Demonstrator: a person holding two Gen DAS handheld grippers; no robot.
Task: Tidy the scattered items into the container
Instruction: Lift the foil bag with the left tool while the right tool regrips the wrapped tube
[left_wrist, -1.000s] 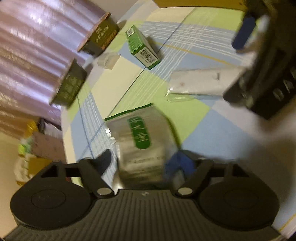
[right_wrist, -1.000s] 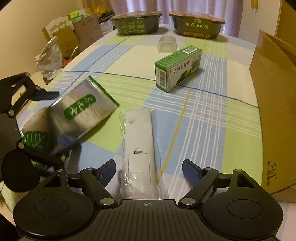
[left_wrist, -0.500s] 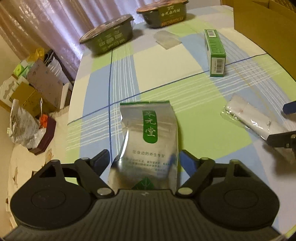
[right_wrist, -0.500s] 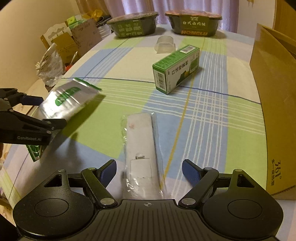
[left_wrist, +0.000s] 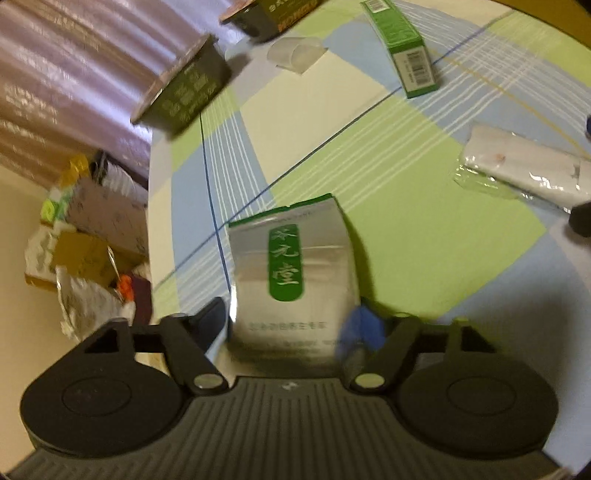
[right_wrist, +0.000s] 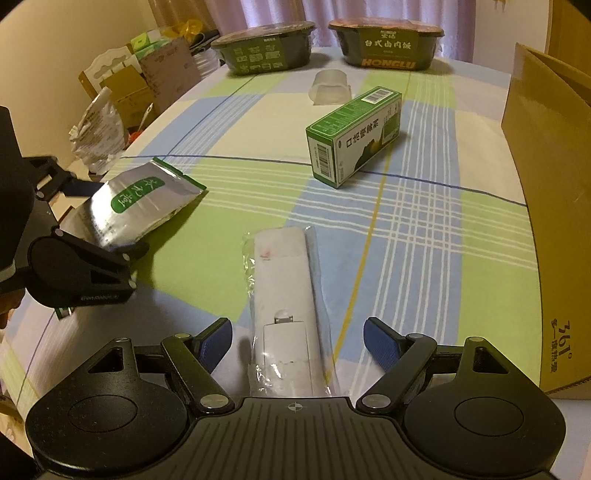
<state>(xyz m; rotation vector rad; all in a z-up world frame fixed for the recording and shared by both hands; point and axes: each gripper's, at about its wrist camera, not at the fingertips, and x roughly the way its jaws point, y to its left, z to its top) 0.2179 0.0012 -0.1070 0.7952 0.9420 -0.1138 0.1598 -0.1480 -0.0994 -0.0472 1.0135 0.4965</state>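
We have swung our left claw (left_wrist: 291, 325), clamped on the pouch (left_wrist: 291, 273), up off the counter (right_wrist: 424, 236) again, box (right_wrist: 546, 184) next, while our right claw (right_wrist: 297, 338) gapes around the wrapped remote (right_wrist: 286, 295).

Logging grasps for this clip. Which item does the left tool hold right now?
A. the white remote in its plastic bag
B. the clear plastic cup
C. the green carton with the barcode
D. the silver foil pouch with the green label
D: the left tool is clamped on the silver foil pouch, which the right wrist view shows tilted above the tablecloth.
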